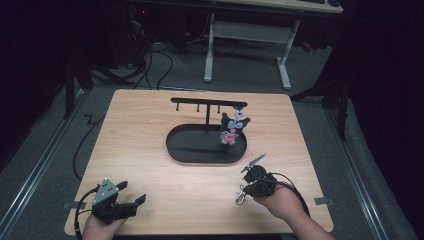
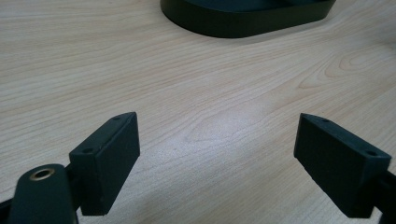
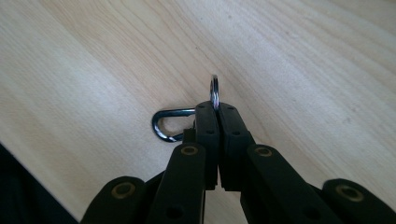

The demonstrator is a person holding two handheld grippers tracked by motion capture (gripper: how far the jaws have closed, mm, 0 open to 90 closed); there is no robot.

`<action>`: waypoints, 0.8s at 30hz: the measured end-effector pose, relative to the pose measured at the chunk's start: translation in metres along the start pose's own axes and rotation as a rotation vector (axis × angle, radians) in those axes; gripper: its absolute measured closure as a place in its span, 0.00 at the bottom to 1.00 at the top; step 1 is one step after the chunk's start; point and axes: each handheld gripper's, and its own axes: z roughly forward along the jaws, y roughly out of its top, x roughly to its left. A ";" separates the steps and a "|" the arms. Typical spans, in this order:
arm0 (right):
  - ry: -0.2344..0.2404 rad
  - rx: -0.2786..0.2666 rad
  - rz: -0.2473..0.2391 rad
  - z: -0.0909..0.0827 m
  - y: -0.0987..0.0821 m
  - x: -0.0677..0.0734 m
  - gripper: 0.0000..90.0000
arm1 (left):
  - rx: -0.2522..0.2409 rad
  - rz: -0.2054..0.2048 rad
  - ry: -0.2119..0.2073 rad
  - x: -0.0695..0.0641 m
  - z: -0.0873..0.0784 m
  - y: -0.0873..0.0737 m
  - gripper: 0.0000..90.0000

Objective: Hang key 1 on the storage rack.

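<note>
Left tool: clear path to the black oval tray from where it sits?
Probably yes. The left tool is open and holds nothing, and bare table lies between it and the tray. The right tool, shut on a key ring, sits off to the side.

You are resting your left hand (image 1: 97, 227) at the near left corner, holding the left gripper (image 1: 131, 196) low with its jaws standing wide apart and pointing forward and to the right. Your right hand (image 1: 280, 200) is reaching in from the near right, forearm angling inward, and is keeping the right gripper (image 3: 215, 108) tipped downward with its jaws pressed tight together.
</note>
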 end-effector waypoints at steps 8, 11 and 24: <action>-0.021 0.010 -0.016 -0.034 0.019 0.001 0.99 | 0.000 0.005 -0.012 -0.002 0.001 0.001 0.17; -0.009 -0.005 0.006 -0.046 0.027 -0.001 0.99 | -0.003 0.004 -0.014 -0.002 0.001 0.001 0.17; -0.006 -0.012 0.029 -0.079 0.075 -0.017 0.99 | -0.003 0.003 -0.025 -0.001 0.002 0.001 0.17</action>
